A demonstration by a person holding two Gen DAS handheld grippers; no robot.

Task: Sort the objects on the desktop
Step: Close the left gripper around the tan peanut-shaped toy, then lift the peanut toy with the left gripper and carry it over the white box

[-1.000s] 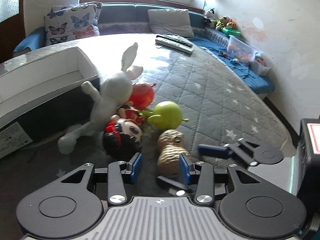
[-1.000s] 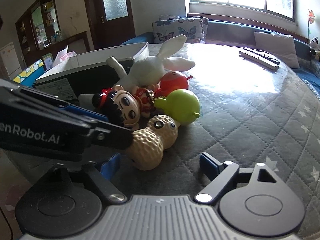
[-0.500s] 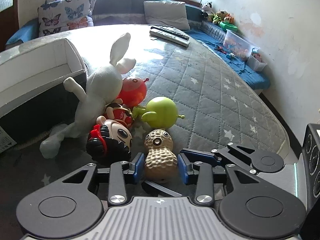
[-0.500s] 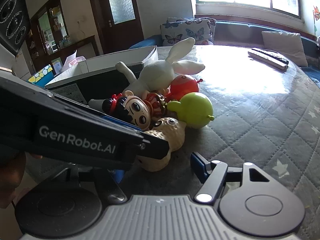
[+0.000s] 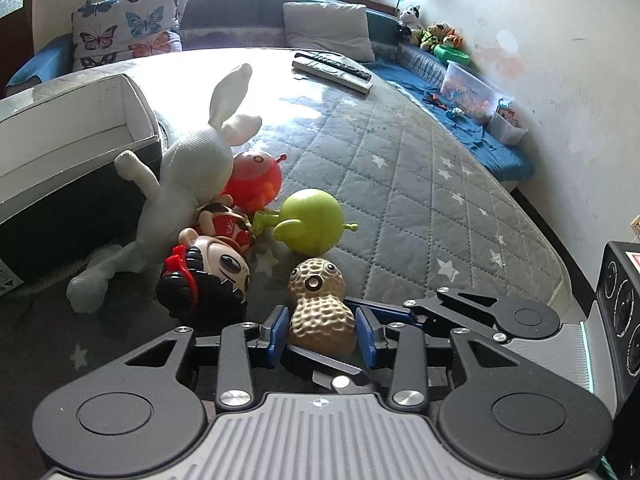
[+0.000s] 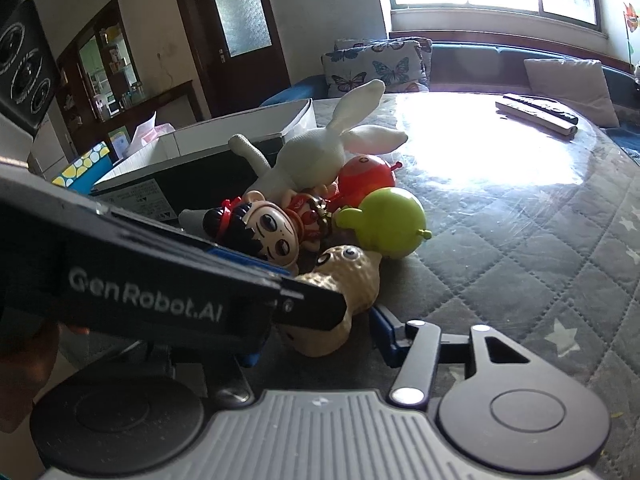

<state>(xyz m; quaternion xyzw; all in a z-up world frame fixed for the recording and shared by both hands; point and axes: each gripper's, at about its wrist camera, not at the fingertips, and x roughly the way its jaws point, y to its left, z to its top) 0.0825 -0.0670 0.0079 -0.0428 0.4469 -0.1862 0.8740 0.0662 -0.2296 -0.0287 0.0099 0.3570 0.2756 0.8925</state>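
Note:
A tan peanut toy [image 5: 320,304] lies on the quilted table between the blue pads of my left gripper [image 5: 323,334]; the jaws straddle its lower half with small gaps either side. Behind it lie a green round toy [image 5: 314,220], a red round toy [image 5: 254,184], a doll with black hair [image 5: 208,276] and a white plush rabbit [image 5: 192,172]. In the right wrist view the peanut [image 6: 344,280] sits ahead of my right gripper [image 6: 316,344], which is open; the left gripper's body [image 6: 152,280] crosses over its left finger.
An open white-lined box [image 5: 68,140] stands at the left, beside the rabbit. Two remote controls [image 5: 332,70] lie at the far side of the table. A black speaker [image 5: 620,308] is at the right edge. The table edge [image 5: 560,272] curves on the right.
My left gripper has moved forward so the peanut toy now lies between its pads. The right gripper has come closer to the peanut from the side.

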